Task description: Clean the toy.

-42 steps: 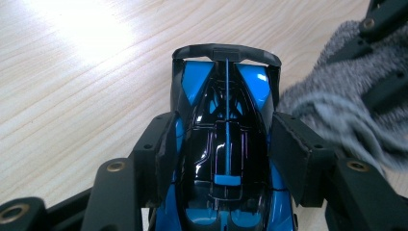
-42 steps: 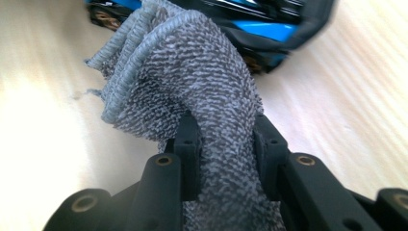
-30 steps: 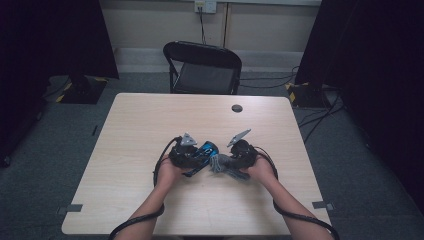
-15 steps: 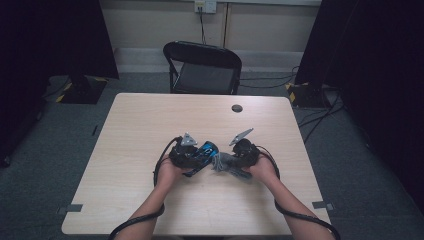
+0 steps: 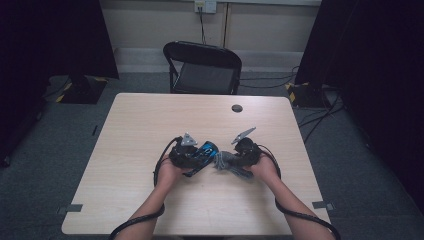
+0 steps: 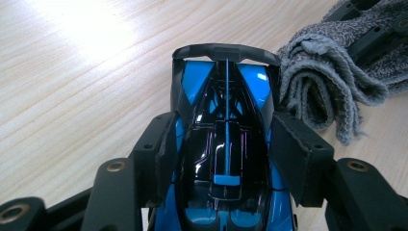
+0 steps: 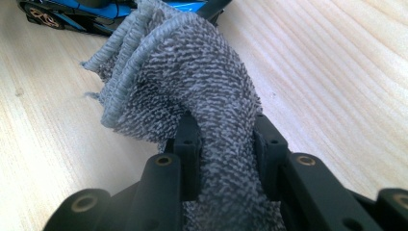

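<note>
Car (image 6: 225, 144), blue and black, sits near the worktop's (image 5: 150, 125) middle, clamped between the left gripper's (image 6: 225, 154) fingers (image 6: 161, 149). Just beside the car's nose lies a grey cloth (image 7: 192, 82), bunched and pinched by the right gripper's (image 7: 225, 149) fingers (image 7: 189, 144).

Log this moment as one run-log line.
left claw: shut on toy car | right claw: shut on cloth | cloth beside car | both over table
</note>
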{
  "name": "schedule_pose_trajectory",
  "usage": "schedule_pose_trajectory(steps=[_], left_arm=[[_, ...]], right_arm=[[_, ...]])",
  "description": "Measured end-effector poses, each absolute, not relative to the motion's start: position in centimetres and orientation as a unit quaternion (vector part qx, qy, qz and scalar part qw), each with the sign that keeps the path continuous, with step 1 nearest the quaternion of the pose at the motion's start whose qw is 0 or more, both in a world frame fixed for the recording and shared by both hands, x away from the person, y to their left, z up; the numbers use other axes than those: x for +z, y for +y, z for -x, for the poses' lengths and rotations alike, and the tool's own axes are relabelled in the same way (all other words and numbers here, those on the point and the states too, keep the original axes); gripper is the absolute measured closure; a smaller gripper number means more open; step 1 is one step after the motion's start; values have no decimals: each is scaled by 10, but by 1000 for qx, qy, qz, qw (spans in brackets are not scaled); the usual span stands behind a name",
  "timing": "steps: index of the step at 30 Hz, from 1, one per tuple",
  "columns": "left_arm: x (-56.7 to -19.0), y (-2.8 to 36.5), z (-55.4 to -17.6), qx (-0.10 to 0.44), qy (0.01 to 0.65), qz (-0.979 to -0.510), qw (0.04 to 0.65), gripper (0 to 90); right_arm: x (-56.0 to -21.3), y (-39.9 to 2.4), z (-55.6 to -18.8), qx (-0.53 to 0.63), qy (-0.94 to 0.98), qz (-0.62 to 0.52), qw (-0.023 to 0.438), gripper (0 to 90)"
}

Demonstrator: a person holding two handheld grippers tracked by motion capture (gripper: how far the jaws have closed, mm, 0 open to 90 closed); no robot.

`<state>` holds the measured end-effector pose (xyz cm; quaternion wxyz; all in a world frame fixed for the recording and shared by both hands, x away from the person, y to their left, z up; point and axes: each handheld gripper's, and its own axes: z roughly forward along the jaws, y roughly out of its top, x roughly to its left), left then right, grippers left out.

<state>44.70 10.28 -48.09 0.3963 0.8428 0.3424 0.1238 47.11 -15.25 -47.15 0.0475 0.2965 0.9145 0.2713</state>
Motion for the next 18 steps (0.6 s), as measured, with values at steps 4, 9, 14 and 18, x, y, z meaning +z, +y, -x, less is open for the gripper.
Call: schedule_pose_trajectory(steps=[4, 9, 14, 18], left_arm=[[-481, 103, -447, 124, 342, -844, 395, 434], [-481, 103, -447, 124, 342, -843, 396, 433], [-481, 103, -447, 124, 342, -844, 395, 434], [-481, 103, -447, 123, 341, -844, 395, 434]], right_arm=[[-472, -156, -473, 271, 912, -305, 51, 692], [-471, -160, -474, 269, 910, -309, 59, 692], [-468, -167, -475, 275, 900, -327, 80, 693], [-462, -176, -473, 289, 895, -330, 79, 693]])
